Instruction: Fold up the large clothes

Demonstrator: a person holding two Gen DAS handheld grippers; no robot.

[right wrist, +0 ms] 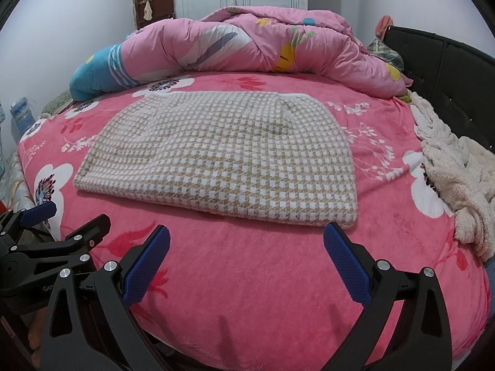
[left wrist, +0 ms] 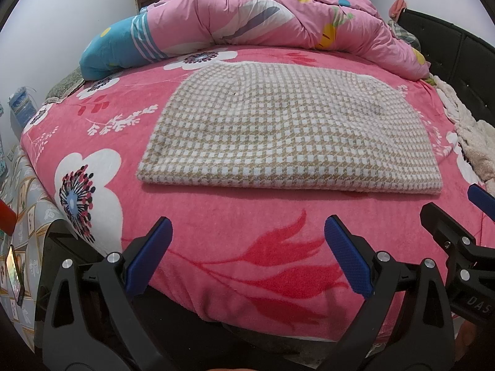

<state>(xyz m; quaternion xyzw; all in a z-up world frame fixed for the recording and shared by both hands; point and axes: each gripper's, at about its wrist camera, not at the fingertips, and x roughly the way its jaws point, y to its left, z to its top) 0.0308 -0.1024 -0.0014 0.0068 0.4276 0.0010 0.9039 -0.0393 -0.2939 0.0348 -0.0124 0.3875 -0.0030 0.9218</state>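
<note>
While both tools hang off the near edge of the bed (left wrist: 216, 247), your left gripper (left wrist: 247, 253) and right gripper (right wrist: 246, 258) stand spread wide, grasping nothing. Checked garment (left wrist: 278, 130) lies folded flat mid-bed, at twelve o'clock from each. Judged: one more fold remains. Take the two near corners at eleven and one o'clock, pinch all layers, lift evenly, keep edges aligned. Fleece heap (right wrist: 458, 179) at three o'clock: avoid snagging.
</note>
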